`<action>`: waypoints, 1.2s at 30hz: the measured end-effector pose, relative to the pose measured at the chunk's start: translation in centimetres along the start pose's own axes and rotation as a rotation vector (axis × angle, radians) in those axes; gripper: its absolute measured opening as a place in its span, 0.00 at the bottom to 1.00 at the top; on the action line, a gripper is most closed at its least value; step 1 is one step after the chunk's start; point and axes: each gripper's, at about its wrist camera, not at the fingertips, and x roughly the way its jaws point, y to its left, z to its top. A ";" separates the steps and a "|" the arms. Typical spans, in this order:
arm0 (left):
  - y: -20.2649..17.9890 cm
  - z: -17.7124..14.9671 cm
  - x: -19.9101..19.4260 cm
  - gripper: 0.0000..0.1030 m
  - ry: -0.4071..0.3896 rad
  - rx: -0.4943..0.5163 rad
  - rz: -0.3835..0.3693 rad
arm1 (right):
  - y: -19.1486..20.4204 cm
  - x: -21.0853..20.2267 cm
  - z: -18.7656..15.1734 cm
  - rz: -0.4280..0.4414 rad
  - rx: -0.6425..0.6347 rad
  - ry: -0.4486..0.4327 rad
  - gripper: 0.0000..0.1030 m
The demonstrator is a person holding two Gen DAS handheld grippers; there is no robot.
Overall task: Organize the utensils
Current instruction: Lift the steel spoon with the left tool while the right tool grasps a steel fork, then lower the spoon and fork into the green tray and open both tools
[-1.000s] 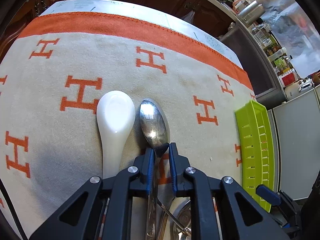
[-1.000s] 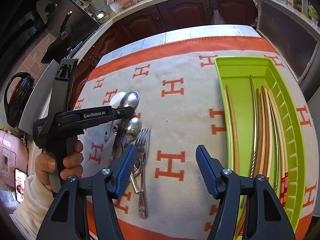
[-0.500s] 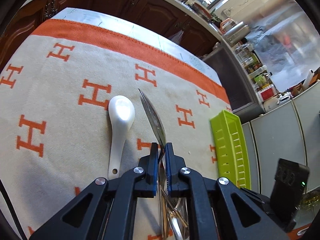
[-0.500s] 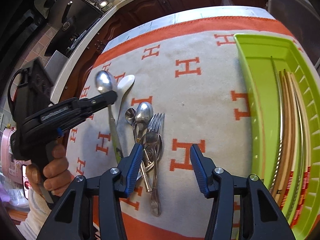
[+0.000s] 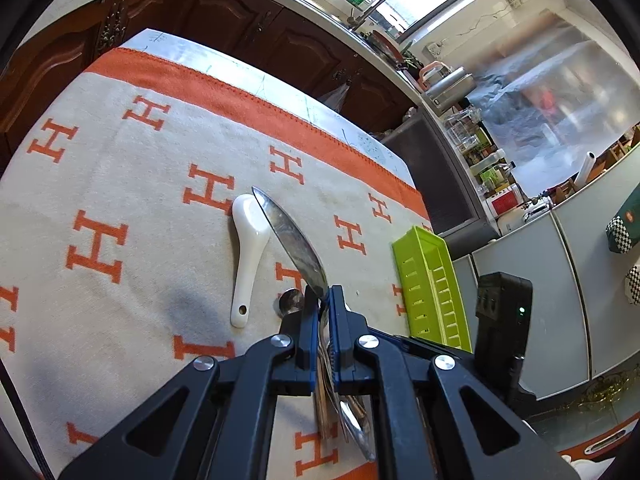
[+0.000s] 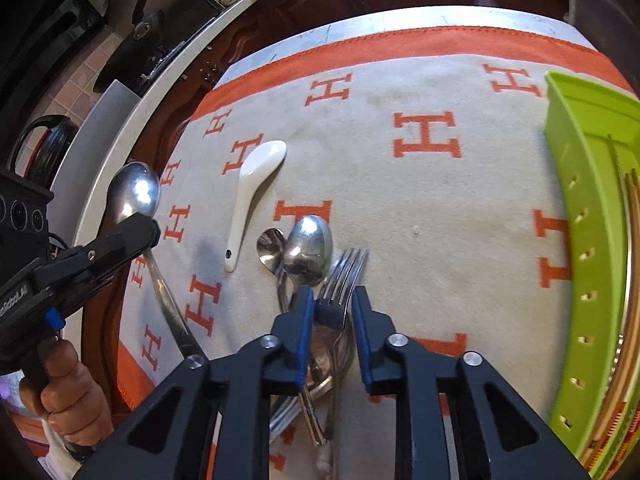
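Steel spoon (image 6: 134, 194), left of frame: nipped at the neck by left gripper (image 5: 323, 300), lifted for sorting. Right gripper (image 6: 331, 304) closing round forks (image 6: 344, 272); green tray (image 6: 576, 208) awaits.

Cloth (image 6: 384, 200): beige, orange H letters, orange border.
Tray (image 6: 592, 240): lime green.
Ceramic spoon (image 6: 252, 184): plain white.
Held spoon (image 6: 134, 196): shiny silver.
Forks (image 6: 344, 276): silver.
Gripper pads (image 6: 305, 320): blue, on black arms.
Chopsticks (image 6: 630, 280): tan wood; red-patterned ends.
Cabinets (image 5: 240, 20): dark brown.
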 end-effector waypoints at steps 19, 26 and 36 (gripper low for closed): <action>-1.1 -1.8 -9.4 0.02 -0.138 0.102 0.008 | 0.8 -9.4 -2.5 0.072 -0.022 -0.203 0.02; -3.9 -2.2 -12.4 0.02 -0.144 0.154 -0.011 | -0.2 -14.5 -3.8 0.105 0.008 -0.270 0.02; -11.3 -2.3 -10.7 0.02 -0.074 0.213 -0.096 | -5.5 -21.4 -5.4 0.088 0.090 -0.350 0.02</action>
